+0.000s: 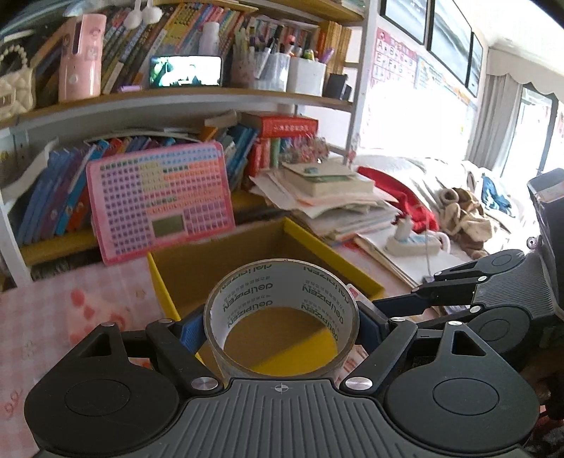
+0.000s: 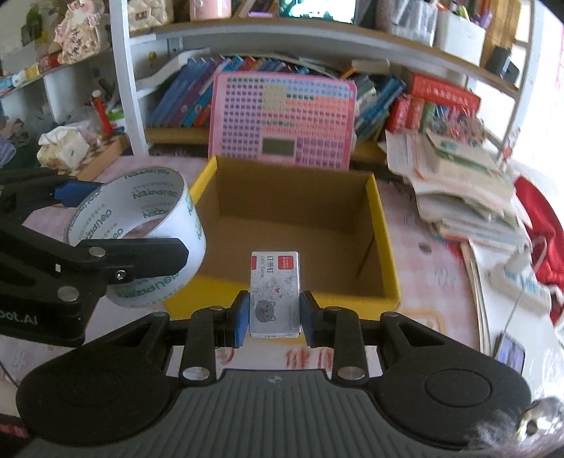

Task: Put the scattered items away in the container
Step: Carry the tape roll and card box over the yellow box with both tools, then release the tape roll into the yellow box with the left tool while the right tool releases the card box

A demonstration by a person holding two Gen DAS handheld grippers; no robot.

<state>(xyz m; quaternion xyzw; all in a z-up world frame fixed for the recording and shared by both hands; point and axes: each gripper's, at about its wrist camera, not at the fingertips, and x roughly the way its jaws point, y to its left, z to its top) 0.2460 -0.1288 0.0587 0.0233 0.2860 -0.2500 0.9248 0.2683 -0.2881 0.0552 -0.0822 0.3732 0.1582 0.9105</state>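
Box (image 2: 384,243) (yellow, open) sits on pink checked tablecloth (image 2: 437,267) before bookshelves (image 2: 246,31).

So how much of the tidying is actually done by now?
Nothing is in the yellow cardboard box yet; what shows of its inside is bare. Two items are in hand: the left gripper grips a roll of clear tape, and the right gripper is shut on a small box of staples, both near the box's front edge. Left to do: drop both in. Other scattered items aren't clearly visible.
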